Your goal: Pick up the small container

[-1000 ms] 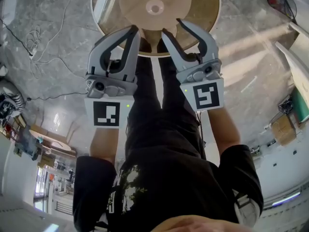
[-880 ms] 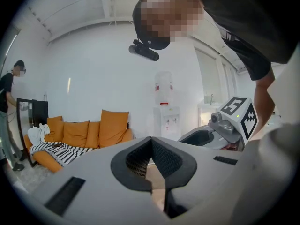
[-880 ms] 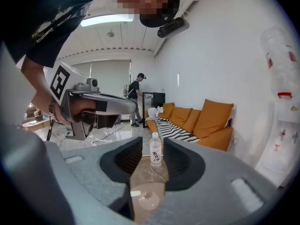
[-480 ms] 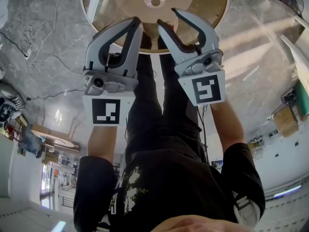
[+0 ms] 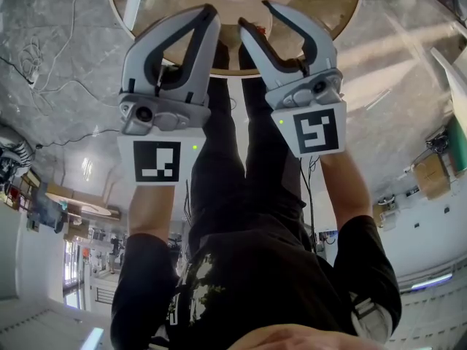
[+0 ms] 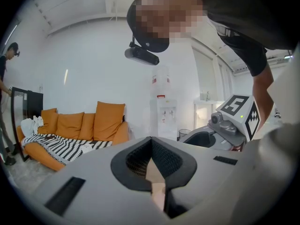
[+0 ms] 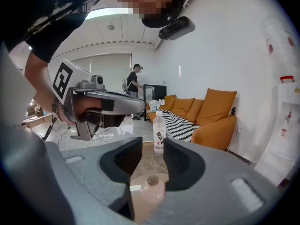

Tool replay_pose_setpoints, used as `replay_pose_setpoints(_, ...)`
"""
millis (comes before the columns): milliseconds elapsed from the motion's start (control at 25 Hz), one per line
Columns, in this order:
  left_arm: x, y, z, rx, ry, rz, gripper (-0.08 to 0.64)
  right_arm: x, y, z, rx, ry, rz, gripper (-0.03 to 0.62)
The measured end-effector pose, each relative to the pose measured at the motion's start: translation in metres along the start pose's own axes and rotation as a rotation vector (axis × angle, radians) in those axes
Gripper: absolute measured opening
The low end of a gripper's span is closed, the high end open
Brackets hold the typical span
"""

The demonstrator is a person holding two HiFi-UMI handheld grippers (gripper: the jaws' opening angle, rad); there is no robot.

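While the round glass table [image 5: 328, 6] fills the top of the head view, both grippers hang at its near edge. The left gripper [image 5: 210, 12] has its jaws closed together on nothing. The right gripper [image 5: 255, 17] has its jaws apart, gripping nothing. A water bottle [image 7: 160, 132] stands upright farther back on the table. The small container [image 7: 152, 189] sits on the glass, seen through the gap between the right jaws, touching neither pad.
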State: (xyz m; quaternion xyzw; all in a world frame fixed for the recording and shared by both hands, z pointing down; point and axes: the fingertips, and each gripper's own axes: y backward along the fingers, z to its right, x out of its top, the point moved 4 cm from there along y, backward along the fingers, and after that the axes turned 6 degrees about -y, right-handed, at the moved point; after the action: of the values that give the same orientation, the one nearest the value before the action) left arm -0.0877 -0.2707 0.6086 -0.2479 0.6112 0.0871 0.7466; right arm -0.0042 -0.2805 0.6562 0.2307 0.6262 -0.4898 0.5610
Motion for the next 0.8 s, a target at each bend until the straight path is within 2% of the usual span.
replay_pose_setpoints(560, -0.072, -0.012, 0.026, 0.005, 0.009, 0.001, 0.008, -0.077, -0.015, 0.008, 0.016, 0.024, 0.0, 0.141)
replay_pose_setpoints(640, -0.083, -0.015, 0.027, 0.004, 0.005, 0.002, 0.008, -0.09, -0.022, 0.011, 0.016, 0.02, 0.001, 0.186)
replay_pose_setpoints(800, -0.11, -0.015, 0.028, 0.007, 0.016, -0.011, 0.007, -0.113, -0.038, 0.014, 0.012, 0.007, 0.008, 0.192)
